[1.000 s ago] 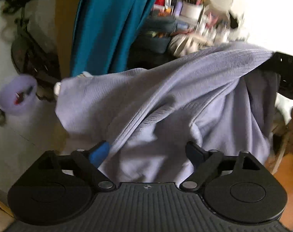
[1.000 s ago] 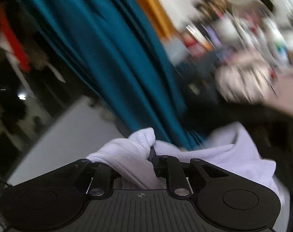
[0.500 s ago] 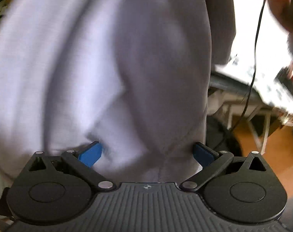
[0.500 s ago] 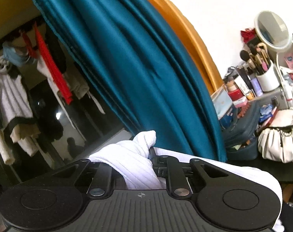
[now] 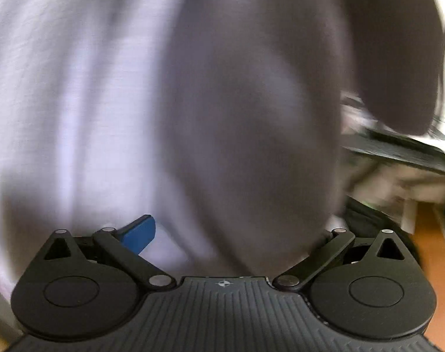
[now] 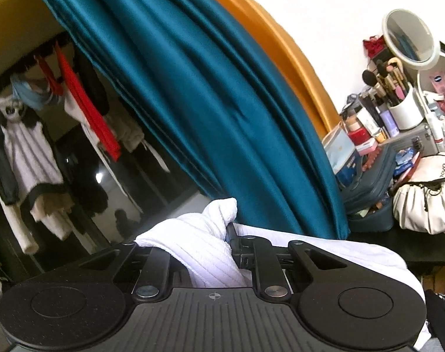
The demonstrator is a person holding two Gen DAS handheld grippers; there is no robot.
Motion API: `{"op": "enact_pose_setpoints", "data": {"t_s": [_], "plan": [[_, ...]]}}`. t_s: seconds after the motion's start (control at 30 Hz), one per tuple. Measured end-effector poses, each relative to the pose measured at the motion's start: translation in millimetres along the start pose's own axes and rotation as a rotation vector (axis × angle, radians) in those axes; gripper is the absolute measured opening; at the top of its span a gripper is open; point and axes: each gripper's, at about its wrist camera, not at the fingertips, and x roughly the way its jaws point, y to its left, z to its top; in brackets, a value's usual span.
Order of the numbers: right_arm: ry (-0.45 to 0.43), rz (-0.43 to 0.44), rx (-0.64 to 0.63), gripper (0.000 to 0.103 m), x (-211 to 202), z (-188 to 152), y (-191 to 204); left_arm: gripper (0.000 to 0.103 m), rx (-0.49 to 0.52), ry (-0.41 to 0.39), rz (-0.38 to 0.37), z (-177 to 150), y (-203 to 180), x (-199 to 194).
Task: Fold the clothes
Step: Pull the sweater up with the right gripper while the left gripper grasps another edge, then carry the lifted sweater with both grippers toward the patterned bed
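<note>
garment: pale lilac ribbed top (image 5: 111, 94), hanging in the air, not on any surface. One bunched end sits in the right tool; the rest drapes down and fills almost the whole left wrist view, blurred.
right tool (image 6: 232, 234): clenched on a bunch of the top's edge, held about level, with the fabric knot (image 6: 210, 220) sticking up betw. the fingers.
left tool (image 5: 222, 234): released, jaws spread as wide as they go. Cloth lies betw. and over them, but the blue pad (image 5: 139, 230) presses on nothing; the other pad is hidden by cloth.
backgrd: teal curtain (image 6: 210, 94), hung clothes (image 6: 32, 152) at the left, cluttered make-up shelf w/ round mirror (image 6: 410, 36) at the right.
step in hand: I judge it is the spreading-out step, one corner already secured, the left tool looking for the 2nd grip.
next move needs: find a hem or shoulder edge, not the middle of the cloth, then clamp it; after that pull both ends apart so the top hangs flat.
risk: w/ so much loose cloth in the jaws, it may catch 2 layers at once.
</note>
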Motion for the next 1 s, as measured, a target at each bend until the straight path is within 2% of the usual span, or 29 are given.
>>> {"op": "enact_pose_setpoints", "data": {"t_s": [0.07,0.1,0.13,0.17,0.2,0.23,0.27,0.4,0.5,0.67,0.8,0.9,1.0], "plan": [[-0.051,-0.018,-0.019,0.014,-12.5,1.5,0.9,0.103,0.012,-0.012,0.153,0.1,1.1,7.4],[-0.081,-0.032,-0.038,0.014,-19.1,1.6,1.9,0.103,0.013,-0.027,0.19,-0.2,2.6,8.6],[-0.101,-0.039,-0.046,0.014,-23.9,1.6,1.3,0.096,0.009,-0.04,0.185,-0.3,5.2,7.6],[-0.111,-0.041,-0.026,0.014,-28.6,3.1,-2.8,0.061,0.004,-0.051,0.158,0.1,8.4,5.7],[-0.121,-0.043,-0.006,0.014,-33.2,4.7,-7.0,0.041,-0.012,-0.051,0.112,2.3,13.0,3.6],[-0.131,-0.051,0.008,0.014,-38.5,7.1,-11.3,0.029,-0.043,-0.043,0.078,6.9,18.9,0.9],[-0.141,-0.06,0.021,0.014,-43.7,9.4,-15.6,0.026,-0.083,-0.048,0.072,12.0,25.2,-3.3],[-0.194,-0.069,0.055,0.014,-68.0,19.4,-28.3,0.022,-0.262,-0.176,0.074,36.1,57.6,-34.3],[-0.23,-0.061,0.038,0.014,-86.3,26.2,-27.6,0.02,-0.328,-0.27,0.05,57.7,71.7,-62.0],[-0.335,-0.062,0.026,0.014,-128.7,40.1,-17.3,0.02,-0.252,-0.504,-0.022,85.3,70.4,-121.0],[-0.422,-0.125,0.005,0.014,-171.3,50.9,-0.8,0.019,-0.184,-0.659,-0.162,114.6,60.0,-154.9],[-0.497,-0.191,-0.045,0.014,-206.0,48.2,23.9,0.019,-0.148,-0.775,-0.3,126.1,49.2,-173.5],[-0.54,-0.272,-0.071,0.014,-235.7,45.1,48.6,0.019,-0.122,-0.831,-0.461,131.2,33.1,-187.8]]}}
